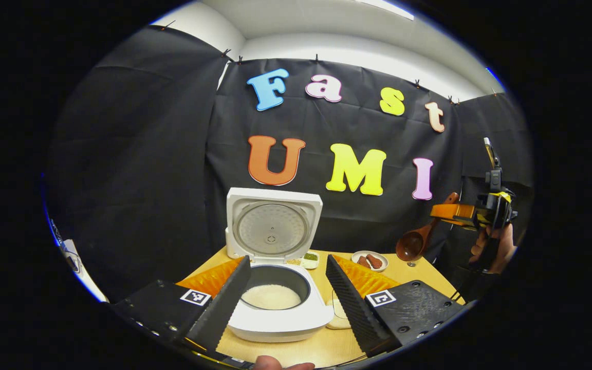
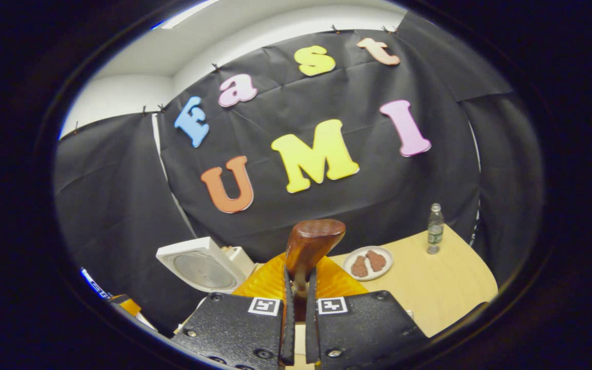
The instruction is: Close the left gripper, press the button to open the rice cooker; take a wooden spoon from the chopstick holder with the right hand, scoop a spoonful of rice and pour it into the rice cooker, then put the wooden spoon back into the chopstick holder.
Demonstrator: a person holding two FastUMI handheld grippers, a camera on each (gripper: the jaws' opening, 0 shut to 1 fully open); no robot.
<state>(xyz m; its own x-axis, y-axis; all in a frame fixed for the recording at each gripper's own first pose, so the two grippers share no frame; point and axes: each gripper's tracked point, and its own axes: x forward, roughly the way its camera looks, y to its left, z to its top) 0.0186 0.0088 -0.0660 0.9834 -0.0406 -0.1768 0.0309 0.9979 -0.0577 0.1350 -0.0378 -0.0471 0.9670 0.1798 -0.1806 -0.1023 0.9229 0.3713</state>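
The white rice cooker [image 1: 275,321] stands open on the wooden table, its lid [image 1: 273,226] upright and white rice in the inner pot [image 1: 271,297]. My left gripper [image 1: 287,259] is open, with one finger on each side of the cooker and nothing held. At the far right, a hand holds my right gripper [image 1: 473,213] up above the table, to the right of the cooker. It is shut on the handle of the wooden spoon [image 1: 414,241]. In the right gripper view the spoon's bowl [image 2: 312,241] rises just past my right gripper [image 2: 298,277], and the cooker lid [image 2: 198,267] lies lower left.
A small plate with brown food [image 2: 368,263] and a clear bottle [image 2: 435,228] stand on the table [image 2: 445,293] toward the back. A little dish with green bits [image 1: 310,257] sits behind the cooker. A pale object [image 1: 339,313] lies right of the cooker, partly hidden.
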